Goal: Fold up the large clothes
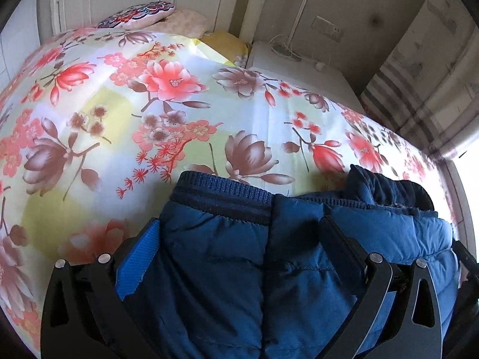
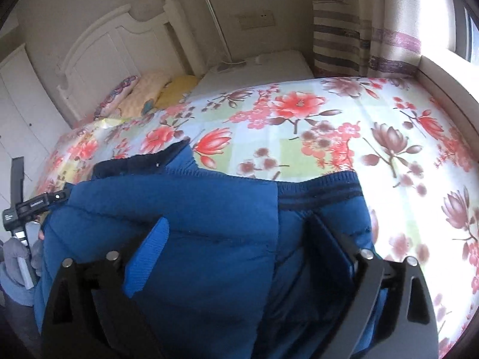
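A blue quilted jacket (image 1: 239, 257) with a ribbed navy hem lies at the near edge of a bed with a floral sheet (image 1: 149, 104). My left gripper (image 1: 239, 233) has its jaws spread wide, with the jacket's padded fabric bunched between them. In the right wrist view the same jacket (image 2: 194, 224) fills the foreground. My right gripper (image 2: 239, 233) is also spread wide around the jacket fabric. The left gripper's body (image 2: 27, 206) shows at the far left of the right wrist view.
Pillows (image 1: 167, 21) lie at the head of the bed by a white headboard (image 2: 119, 45). A white nightstand (image 1: 299, 62) with cables stands beside the bed. Striped curtains (image 2: 359, 30) and a window ledge (image 2: 443, 83) run along the far side.
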A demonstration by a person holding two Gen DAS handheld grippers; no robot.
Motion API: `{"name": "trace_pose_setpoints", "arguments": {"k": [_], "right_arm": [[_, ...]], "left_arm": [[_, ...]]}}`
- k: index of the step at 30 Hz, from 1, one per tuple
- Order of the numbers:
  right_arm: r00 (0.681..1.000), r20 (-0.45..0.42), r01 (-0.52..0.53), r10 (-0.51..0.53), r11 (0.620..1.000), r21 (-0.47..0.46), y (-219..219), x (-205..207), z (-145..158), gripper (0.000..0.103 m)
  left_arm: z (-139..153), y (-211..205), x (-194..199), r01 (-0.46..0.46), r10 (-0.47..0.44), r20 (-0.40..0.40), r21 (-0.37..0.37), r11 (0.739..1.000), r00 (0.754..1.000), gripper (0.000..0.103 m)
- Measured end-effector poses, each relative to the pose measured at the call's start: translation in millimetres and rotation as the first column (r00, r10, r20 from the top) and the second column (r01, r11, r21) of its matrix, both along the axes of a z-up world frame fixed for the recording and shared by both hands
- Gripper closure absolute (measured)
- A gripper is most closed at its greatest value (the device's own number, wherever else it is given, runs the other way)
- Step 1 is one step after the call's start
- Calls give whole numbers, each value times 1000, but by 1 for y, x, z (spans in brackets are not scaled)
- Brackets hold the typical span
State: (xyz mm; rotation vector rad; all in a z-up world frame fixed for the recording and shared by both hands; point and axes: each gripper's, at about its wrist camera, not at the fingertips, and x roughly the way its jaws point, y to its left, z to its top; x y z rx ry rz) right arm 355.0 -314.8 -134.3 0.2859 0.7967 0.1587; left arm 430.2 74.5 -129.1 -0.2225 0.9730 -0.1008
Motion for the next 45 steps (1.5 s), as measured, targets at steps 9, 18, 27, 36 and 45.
{"name": "trace_pose_setpoints", "arguments": {"k": [9, 18, 27, 36, 45], "right_arm": [[1000, 16, 1, -2, 999, 41, -5, -5, 2, 7], [996, 83, -12, 31, 976, -219, 77, -47, 53, 13], [976, -26, -207, 215, 890, -406, 155, -67, 21, 6], [997, 24, 81, -77, 950, -301, 40, -84, 21, 6], [997, 0, 71, -73, 980, -184, 18, -76, -2, 2]], "left_arm": [[4, -1, -2, -14, 13, 9, 44, 999, 1000, 4], [59, -91, -92, 161, -208, 167, 258, 953, 964, 4], [23, -101, -99, 181, -224, 93, 337, 924, 970, 4], [15, -22, -117, 45, -84, 144, 257, 965, 986, 4], [10, -31, -115, 29, -80, 158, 300, 953, 984, 4]]}}
